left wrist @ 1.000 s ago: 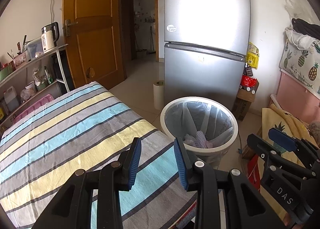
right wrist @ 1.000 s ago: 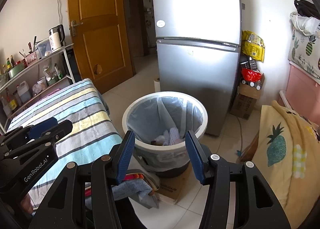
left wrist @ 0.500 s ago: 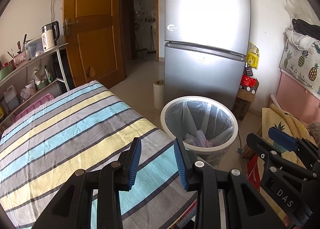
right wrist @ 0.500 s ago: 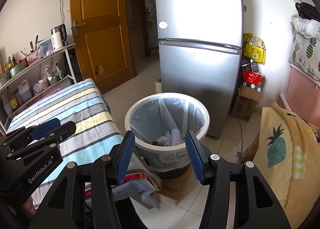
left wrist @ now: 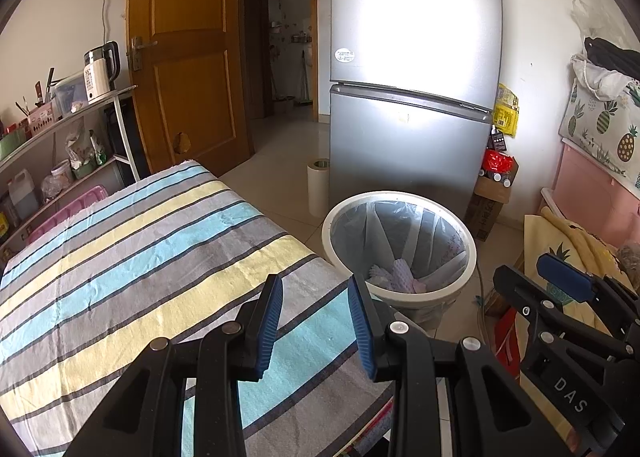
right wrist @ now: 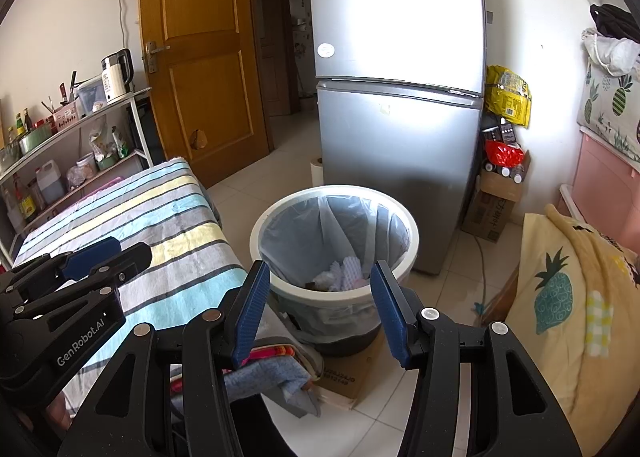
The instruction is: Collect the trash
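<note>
While both grippers are held above the edge of the worktop (left wrist: pixel 120 257), neither one carries anything. The left gripper (left wrist: pixel 316 323) has its blue fingers (left wrist: pixel 268 321) apart, with only the striped cloth (left wrist: pixel 168 241) of the worktop visible between them. The right gripper (right wrist: pixel 320 309) also has its fingers (right wrist: pixel 386 309) apart, more widely, and the near rim of the bin (right wrist: pixel 336 293) shows in the gap. In the left wrist view the right gripper appears at the lower right, beside the bin; in the right wrist view the left gripper appears at the lower left, over the striped cloth.

The bin stands on the tiled floor (right wrist: pixel 452 269), just beside the corner of the worktop and in front of the grey fridge (right wrist: pixel 396 137). It is white, round, and lined with a thin plastic bag (right wrist: pixel 304 233). The trash (right wrist: pixel 344 273) lies at the bottom of the bin: some crumpled white and pale pink pieces, and I cannot tell what they are exactly.

A yellow blanket (right wrist: pixel 560 289) with a pineapple print lies to the right of the bin. A shelf (left wrist: pixel 60 125) with a kettle (left wrist: pixel 100 73) stands against the left wall, next to the wooden door (left wrist: pixel 188 57).
</note>
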